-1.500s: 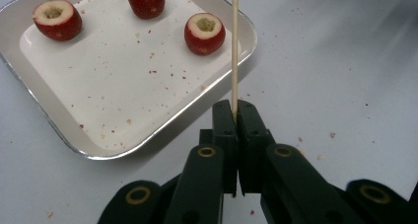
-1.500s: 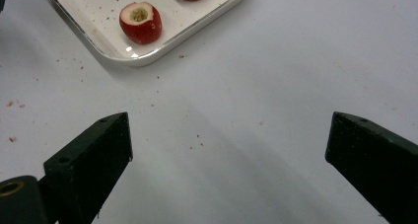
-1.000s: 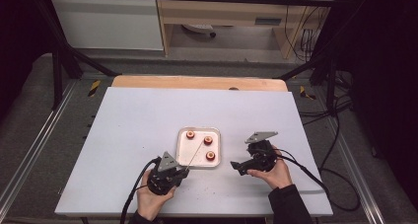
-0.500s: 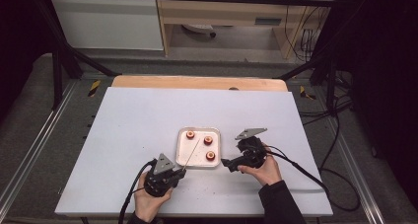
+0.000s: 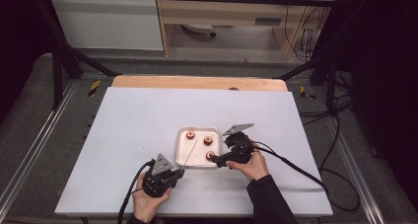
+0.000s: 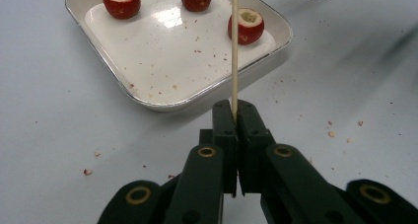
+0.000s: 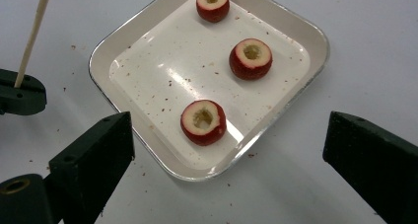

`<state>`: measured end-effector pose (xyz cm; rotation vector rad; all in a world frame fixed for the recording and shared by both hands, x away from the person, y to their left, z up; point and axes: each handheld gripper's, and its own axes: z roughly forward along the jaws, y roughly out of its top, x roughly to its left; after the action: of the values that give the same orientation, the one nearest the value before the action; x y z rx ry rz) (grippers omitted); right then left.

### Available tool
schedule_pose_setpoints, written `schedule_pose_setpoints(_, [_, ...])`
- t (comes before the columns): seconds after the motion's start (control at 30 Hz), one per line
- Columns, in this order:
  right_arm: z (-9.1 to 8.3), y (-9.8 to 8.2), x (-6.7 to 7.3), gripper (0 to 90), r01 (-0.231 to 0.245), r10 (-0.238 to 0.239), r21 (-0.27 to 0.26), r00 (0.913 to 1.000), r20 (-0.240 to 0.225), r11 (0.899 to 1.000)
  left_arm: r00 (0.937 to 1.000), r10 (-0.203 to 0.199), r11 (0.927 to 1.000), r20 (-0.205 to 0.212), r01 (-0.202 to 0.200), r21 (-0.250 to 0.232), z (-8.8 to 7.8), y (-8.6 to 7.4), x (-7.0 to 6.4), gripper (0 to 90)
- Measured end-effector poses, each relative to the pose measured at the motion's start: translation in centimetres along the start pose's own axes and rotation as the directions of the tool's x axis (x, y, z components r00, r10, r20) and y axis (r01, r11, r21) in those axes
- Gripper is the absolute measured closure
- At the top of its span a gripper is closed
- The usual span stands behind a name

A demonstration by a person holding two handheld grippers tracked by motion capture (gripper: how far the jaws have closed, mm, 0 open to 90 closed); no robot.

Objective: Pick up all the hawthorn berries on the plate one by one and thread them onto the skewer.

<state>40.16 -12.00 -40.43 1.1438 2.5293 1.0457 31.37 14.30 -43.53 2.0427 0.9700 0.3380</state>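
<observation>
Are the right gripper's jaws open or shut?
Open: the right gripper has its jaws wide apart, nothing between them, above the tray.

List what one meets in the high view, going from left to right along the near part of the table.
Left gripper → skewer → tray → right gripper

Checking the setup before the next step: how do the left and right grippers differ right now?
The left gripper is shut on a skewer; the right gripper is open and holds nothing. The left sits on the table short of the tray; the right hovers at the tray's edge, around the nearest fruit. Both point toward the tray.
</observation>
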Motion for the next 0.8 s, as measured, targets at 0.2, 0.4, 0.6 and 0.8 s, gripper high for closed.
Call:
schedule_pose_setpoints(0.2, [0.9,0.8,0.4,12.4,-0.001,0.001,0.023,1.0,-0.003,1.0,1.0,0.001,1.0,-0.003,-0.001,-0.001,-0.1,0.0,0.1,88.1])
schedule_pose_setpoints(0.4, [2.0,1.5,0.7,23.5,0.004,-0.003,0.053,0.9998,-0.022,0.999,1.0,-0.002,1.0,-0.005,0.003,0.001,-0.1,-0.2,0.2,88.1])
schedule_pose_setpoints(0.6, [3.1,1.7,1.0,32.8,-0.008,0.011,0.087,0.9995,-0.029,0.996,1.0,-0.003,1.0,-0.006,0.004,0.004,-0.1,-0.2,0.2,88.1])
schedule_pose_setpoints(0.8, [3.9,1.5,0.8,42.2,-0.012,0.014,0.127,0.9998,-0.013,0.992,1.0,-0.004,1.0,-0.004,0.004,0.008,0.0,-0.3,0.3,88.1])
